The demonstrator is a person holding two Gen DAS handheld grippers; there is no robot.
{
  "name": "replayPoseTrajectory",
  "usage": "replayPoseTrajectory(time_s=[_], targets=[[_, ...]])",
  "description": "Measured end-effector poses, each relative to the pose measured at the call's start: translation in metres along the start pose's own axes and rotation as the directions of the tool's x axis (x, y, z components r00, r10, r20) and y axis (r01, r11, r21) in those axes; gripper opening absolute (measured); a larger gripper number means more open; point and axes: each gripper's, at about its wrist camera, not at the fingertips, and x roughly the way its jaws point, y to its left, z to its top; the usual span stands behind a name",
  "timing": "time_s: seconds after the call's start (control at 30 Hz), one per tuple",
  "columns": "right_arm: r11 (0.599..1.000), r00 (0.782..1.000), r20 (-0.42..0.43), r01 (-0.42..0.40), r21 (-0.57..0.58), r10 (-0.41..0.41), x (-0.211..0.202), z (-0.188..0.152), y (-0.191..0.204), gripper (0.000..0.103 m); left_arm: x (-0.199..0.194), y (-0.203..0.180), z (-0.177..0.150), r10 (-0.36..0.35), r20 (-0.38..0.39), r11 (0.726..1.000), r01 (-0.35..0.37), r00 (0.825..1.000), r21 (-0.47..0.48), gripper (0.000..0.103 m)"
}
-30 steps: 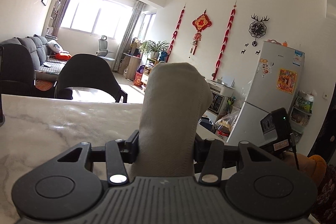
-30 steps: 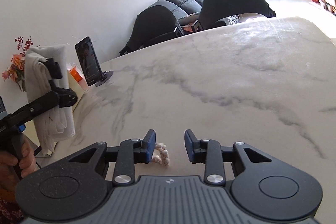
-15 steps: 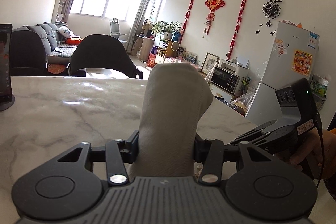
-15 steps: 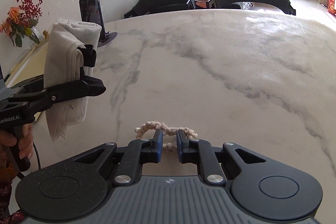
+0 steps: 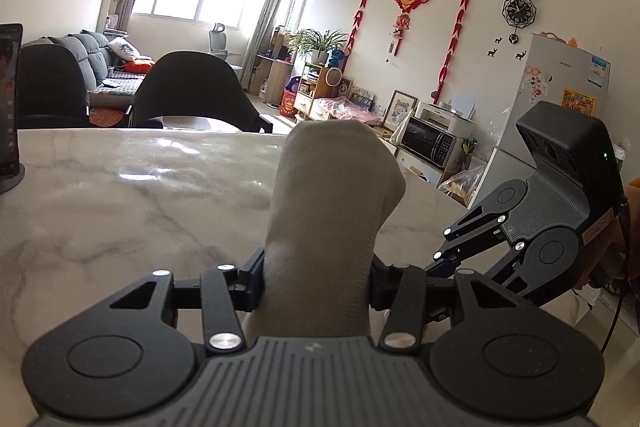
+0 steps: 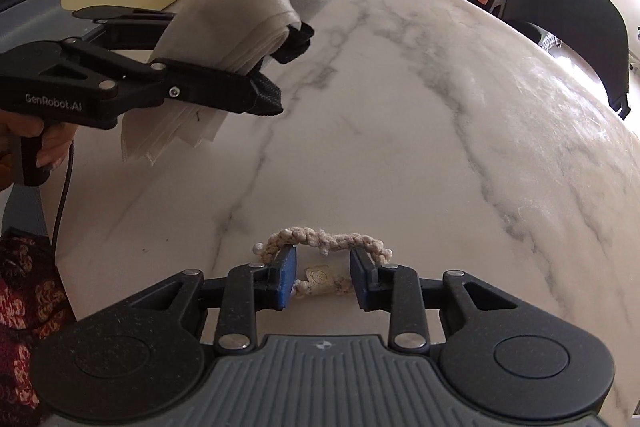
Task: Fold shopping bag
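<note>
The left gripper pinches a folded-up bundle of pale grey-white cloth, the shopping bag, and holds it up in the air over the white marble table. The bundle's loose layers hang below the fingers, so it could flop open or slip if the squeeze gets weak. The right gripper is spread apart around a knotted cream rope cord lying on the table; it may snag. A black phone on a stand and black chairs stand well apart.

Bright window daylight, tabletop glare, fisheye-warped edges
</note>
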Motion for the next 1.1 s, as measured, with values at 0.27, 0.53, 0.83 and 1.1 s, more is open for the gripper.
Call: replayPoseTrajectory(time_s=[0.27,0.53,0.83,1.1], targets=[[0.999,0.997,0.073,-0.010,0.039,0.007,-0.002,-0.017,-0.002,0.039,0.002,-0.005,-0.001,-0.004,-0.021,1.000,0.005,1.000,0.021,0.049],[0.960,0.938,0.341,-0.037,0.277,-0.062,-0.004,-0.054,0.002,0.043,0.007,0.001,-0.006,0.007,-0.040,1.000,-0.008,0.999,-0.014,0.049],[0.825,0.854,0.519,-0.302,0.478,0.012,-0.013,-0.081,-0.030,0.046,0.005,-0.003,-0.006,0.015,-0.059,1.000,-0.016,0.998,-0.010,0.049],[0.969,0.925,0.380,-0.114,0.218,0.023,-0.024,-0.054,0.009,0.042,0.006,-0.004,-0.005,0.020,-0.064,1.000,-0.021,0.998,-0.017,0.049]])
